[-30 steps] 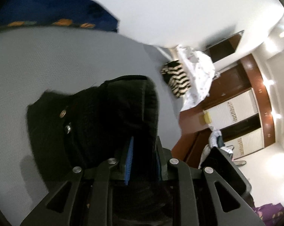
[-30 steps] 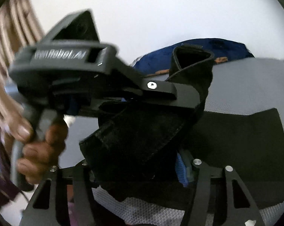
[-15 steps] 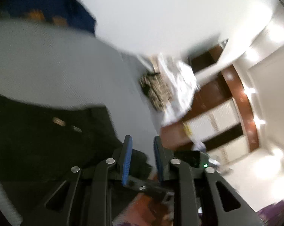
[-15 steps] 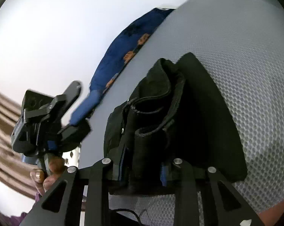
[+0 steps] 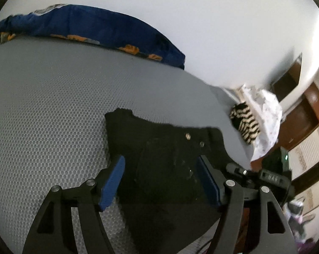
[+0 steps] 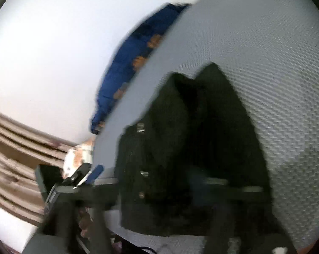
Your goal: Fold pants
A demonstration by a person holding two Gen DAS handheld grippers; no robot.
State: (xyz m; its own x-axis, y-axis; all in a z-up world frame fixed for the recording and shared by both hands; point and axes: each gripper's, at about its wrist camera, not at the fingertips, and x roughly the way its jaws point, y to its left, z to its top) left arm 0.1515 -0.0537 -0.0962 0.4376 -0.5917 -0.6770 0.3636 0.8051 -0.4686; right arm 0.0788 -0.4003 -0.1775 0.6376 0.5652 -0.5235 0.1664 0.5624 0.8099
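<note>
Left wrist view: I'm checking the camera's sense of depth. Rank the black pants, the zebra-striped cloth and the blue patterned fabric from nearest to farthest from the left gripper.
1. Black pants: lying on the grey mat between the open fingers of the left gripper.
2. Zebra-striped cloth: off to the right, at the mat's edge.
3. Blue patterned fabric: upper left, along the mat's far edge by the wall.

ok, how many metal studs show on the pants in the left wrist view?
2. Both sit on the black pants near their far right corner: the left stud, and the right stud close beside it. More may be hidden in the folds.
</note>
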